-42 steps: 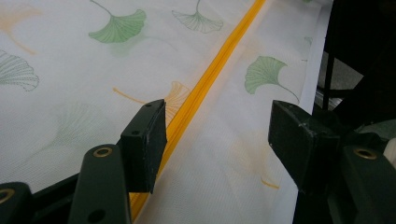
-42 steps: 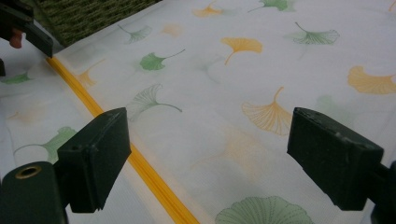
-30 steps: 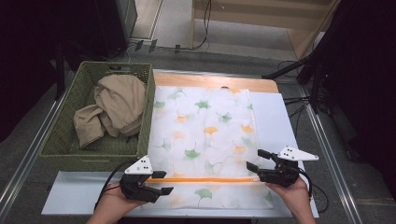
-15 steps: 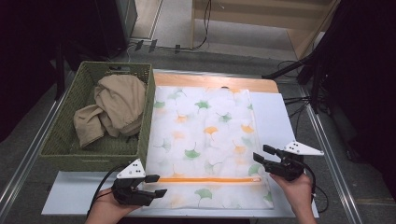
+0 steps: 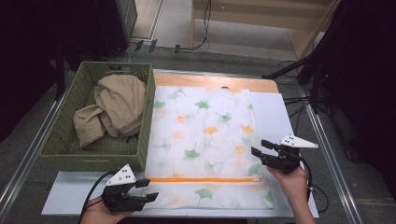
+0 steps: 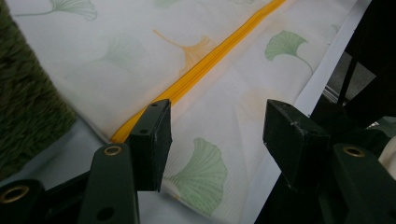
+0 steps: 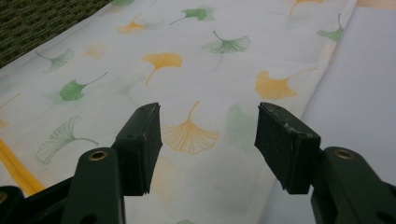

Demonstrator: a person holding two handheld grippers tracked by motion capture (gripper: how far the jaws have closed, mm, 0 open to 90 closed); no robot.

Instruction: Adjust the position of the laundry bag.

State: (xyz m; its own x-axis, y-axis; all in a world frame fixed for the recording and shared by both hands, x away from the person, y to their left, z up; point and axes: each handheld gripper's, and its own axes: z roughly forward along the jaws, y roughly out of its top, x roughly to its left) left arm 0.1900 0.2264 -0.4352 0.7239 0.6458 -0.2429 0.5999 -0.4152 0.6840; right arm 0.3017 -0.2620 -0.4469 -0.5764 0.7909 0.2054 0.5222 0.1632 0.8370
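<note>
The laundry bag [image 5: 205, 144] nearest my tools is white mesh printed with green and orange ginkgo leaves. It lies flat, spread at table centre. Its orange zipper [image 5: 203, 179] is closed and runs from 9 to 3 o'clock near the 6 o'clock edge.

Grey floor [image 5: 187, 28] with trailing cables [image 5: 205, 23], wooden furniture [image 5: 261, 18], dark surroundings.

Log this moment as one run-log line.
left gripper: open, at bag near corner by zipper | right gripper: open, at bag's right edge | basket: holds beige cloth
</note>
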